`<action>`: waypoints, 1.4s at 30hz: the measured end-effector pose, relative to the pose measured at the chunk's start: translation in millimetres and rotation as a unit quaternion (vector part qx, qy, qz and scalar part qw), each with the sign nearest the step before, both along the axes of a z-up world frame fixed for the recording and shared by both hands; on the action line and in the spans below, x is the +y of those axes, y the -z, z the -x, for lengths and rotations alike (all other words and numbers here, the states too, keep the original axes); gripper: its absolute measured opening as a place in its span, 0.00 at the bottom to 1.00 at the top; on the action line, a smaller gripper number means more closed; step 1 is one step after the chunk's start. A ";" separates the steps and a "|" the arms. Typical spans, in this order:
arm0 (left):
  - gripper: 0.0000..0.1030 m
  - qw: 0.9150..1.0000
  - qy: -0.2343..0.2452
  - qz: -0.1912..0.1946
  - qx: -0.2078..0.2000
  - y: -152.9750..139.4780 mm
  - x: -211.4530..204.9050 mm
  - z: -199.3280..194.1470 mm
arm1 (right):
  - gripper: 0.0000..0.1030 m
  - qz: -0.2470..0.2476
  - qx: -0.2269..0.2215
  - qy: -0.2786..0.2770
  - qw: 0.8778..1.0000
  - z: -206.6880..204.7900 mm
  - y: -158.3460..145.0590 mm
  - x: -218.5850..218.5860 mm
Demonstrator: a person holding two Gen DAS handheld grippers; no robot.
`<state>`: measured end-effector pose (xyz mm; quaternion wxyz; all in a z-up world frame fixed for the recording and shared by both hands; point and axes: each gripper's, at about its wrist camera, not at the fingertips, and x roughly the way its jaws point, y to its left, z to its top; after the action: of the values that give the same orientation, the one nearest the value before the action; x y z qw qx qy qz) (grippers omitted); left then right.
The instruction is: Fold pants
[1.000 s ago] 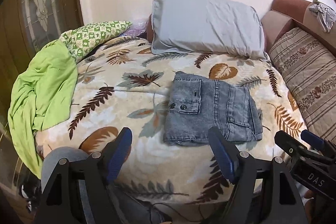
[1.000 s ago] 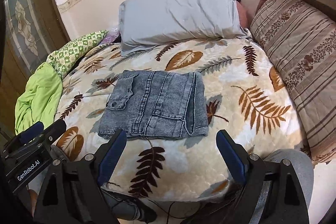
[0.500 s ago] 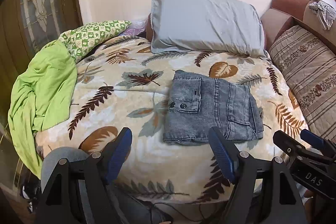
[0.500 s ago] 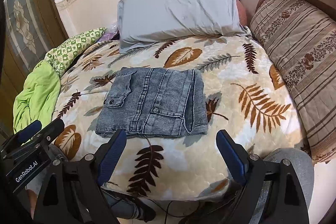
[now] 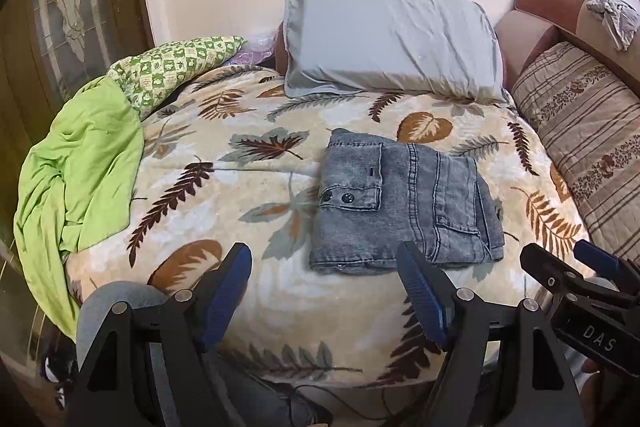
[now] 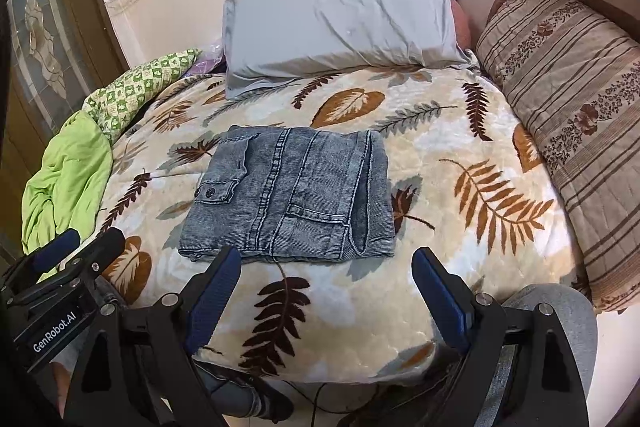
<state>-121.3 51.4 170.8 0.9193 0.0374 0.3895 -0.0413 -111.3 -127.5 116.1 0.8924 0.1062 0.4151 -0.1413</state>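
Folded grey-blue denim pants [image 5: 404, 203] lying flat in a compact rectangle on the leaf-print blanket [image 5: 248, 187], nearer than the grey pillow [image 5: 392, 39] propped against the wall. Left gripper [image 5: 324, 287] hovering above the blanket's near edge, jaws spread wide, gripping nothing, clear of the denim. Right gripper [image 6: 326, 291] likewise poised just short of the pants' near hem, jaws released and empty. Lime-green sheet [image 5: 76, 163] bunched at the blanket's left edge; striped cushion [image 6: 568, 99] along its right.

lower layers of the folded pants [image 6: 288, 195]: hidden under the top layer
bed's [image 5: 256, 311] near edge: behind gripper bodies
striped cushion [image 6: 576, 115]: cut by the right frame edge
grey rag [image 5: 612, 17]: too small to identify
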 end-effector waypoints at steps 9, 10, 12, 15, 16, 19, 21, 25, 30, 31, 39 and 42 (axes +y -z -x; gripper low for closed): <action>0.73 1.000 -0.001 -0.008 0.000 2.1 -2.3 -5.0 | 0.86 -0.001 0.004 -0.002 1.000 -3.8 2.6 -0.3; 0.73 1.000 -0.002 -0.008 0.001 2.7 -3.3 -4.1 | 0.86 -0.001 0.005 -0.002 1.000 -3.8 2.9 -0.1; 0.73 1.000 -0.002 -0.007 0.003 3.9 -3.5 -5.4 | 0.86 0.001 0.005 -0.003 1.000 -4.6 2.7 0.0; 0.73 1.000 -0.003 -0.006 0.006 5.2 -3.9 -6.3 | 0.86 0.001 0.005 -0.003 1.000 -4.6 2.6 -0.2; 0.73 1.000 -0.004 -0.006 0.007 5.5 -3.7 -6.8 | 0.86 0.000 0.004 -0.002 1.000 -4.5 2.7 -0.1; 0.73 1.000 -0.007 -0.008 0.009 7.4 -3.6 -8.3 | 0.86 -0.001 0.005 0.000 1.000 -5.0 2.9 -1.4; 0.73 1.000 -0.009 -0.006 0.013 9.0 -2.7 -10.8 | 0.86 0.000 0.006 0.001 1.000 -5.6 3.8 -2.6; 0.73 1.000 -0.008 -0.004 0.019 11.6 -2.2 -16.3 | 0.86 -0.003 0.009 0.003 1.000 -7.4 6.5 -5.7; 0.73 1.000 -0.010 -0.006 0.022 15.6 -4.7 -20.6 | 0.86 -0.003 0.012 0.004 1.000 -11.2 9.6 -7.6; 0.73 1.000 -0.009 -0.005 0.024 17.0 -4.9 -21.6 | 0.86 -0.003 0.013 0.004 1.000 -11.7 10.3 -7.7; 0.73 1.000 -0.011 -0.002 0.027 20.3 -6.3 -23.3 | 0.86 -0.003 0.014 0.003 1.000 -13.9 11.9 -7.9; 0.73 1.000 -0.013 -0.001 0.027 20.3 -6.3 -24.0 | 0.86 -0.003 0.012 0.003 1.000 -13.9 11.6 -7.9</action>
<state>-97.3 45.1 150.5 0.9088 0.0323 0.4148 -0.0301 -97.4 -135.4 104.5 0.8867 0.1079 0.4260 -0.1439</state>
